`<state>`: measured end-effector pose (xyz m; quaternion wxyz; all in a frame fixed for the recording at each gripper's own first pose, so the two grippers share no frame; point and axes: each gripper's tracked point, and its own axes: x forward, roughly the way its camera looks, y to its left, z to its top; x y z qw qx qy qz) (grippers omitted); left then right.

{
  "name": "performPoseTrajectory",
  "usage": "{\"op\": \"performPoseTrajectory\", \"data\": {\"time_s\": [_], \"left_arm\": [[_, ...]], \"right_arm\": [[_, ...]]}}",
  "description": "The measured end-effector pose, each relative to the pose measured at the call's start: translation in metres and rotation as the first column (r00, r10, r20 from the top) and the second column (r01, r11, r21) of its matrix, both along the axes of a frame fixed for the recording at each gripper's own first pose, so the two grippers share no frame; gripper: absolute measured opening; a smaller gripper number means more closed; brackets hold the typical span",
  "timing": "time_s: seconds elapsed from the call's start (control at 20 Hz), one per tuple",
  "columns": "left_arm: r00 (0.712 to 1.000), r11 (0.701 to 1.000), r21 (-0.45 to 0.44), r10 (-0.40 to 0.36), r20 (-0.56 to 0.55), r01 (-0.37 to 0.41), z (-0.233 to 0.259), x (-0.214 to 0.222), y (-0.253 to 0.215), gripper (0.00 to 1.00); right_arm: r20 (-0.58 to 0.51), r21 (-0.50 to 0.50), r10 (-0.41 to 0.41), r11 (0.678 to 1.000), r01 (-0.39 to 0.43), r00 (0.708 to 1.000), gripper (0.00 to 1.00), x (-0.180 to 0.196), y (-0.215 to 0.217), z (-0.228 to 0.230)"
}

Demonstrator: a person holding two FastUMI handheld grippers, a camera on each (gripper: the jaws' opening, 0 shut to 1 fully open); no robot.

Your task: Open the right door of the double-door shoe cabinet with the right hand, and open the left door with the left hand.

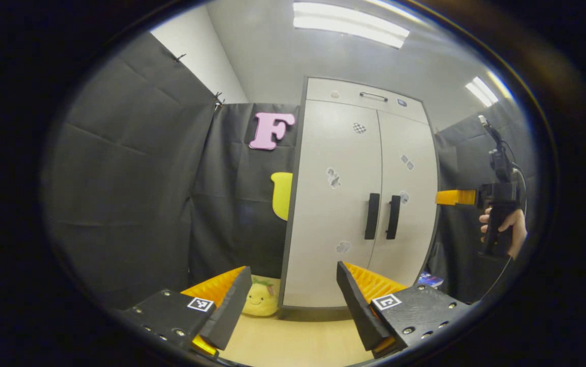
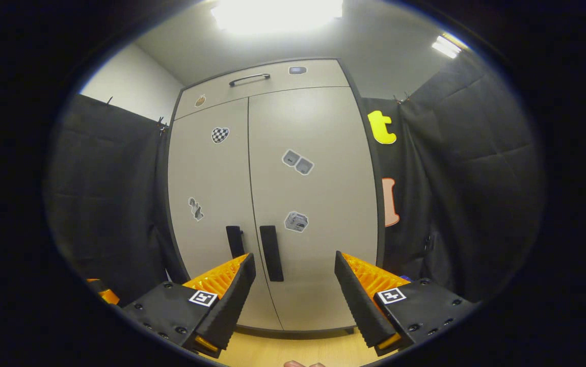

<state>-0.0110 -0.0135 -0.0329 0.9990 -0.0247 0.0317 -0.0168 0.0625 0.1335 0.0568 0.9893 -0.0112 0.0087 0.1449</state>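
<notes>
shoe cabinet [image 2: 272,204] — pale, both doors closed

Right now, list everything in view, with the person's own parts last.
shoe cabinet: one, light grey, against the booth wall, both doors shut
door handles: two, black, upright, side by side at the centre seam
top handle: one, dark, on the panel above the doors
stickers: several, greyish, scattered on the doors
plush toy: one, yellow, on the floor left of the cabinet
floor: light wood
left tool: open, away from the cabinet
right tool: open, facing the handles
hand: one, holding the right tool
</notes>
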Motion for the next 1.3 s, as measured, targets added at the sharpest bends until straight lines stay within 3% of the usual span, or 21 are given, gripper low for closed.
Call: {"op": "performPoseTrajectory", "data": {"time_s": [0.35,0.65,1.05,1.3], "left_arm": [[0.998,0.998,-0.018,0.066,-0.02,-0.066,-0.01,-0.001,0.03,0.96],[0.991,0.992,-0.012,0.127,-0.044,-0.128,-0.024,0.001,0.056,0.96],[0.99,0.993,0.009,0.121,-0.074,-0.121,-0.039,0.019,0.052,0.96],[0.989,0.993,0.006,0.118,-0.083,-0.118,-0.046,0.03,0.049,0.96]], "right_arm": [[-0.024,0.022,0.035,0.999,-0.035,0.999,0.98,0.033,0.041,0.001],[-0.076,0.056,-0.013,0.998,0.018,0.997,0.98,0.081,0.049,-0.01],[-0.177,0.079,0.013,0.997,0.001,0.984,0.98,0.118,0.075,-0.041],[-0.191,0.048,-0.018,0.998,0.028,0.981,0.93,0.135,0.075,-0.053]]}}
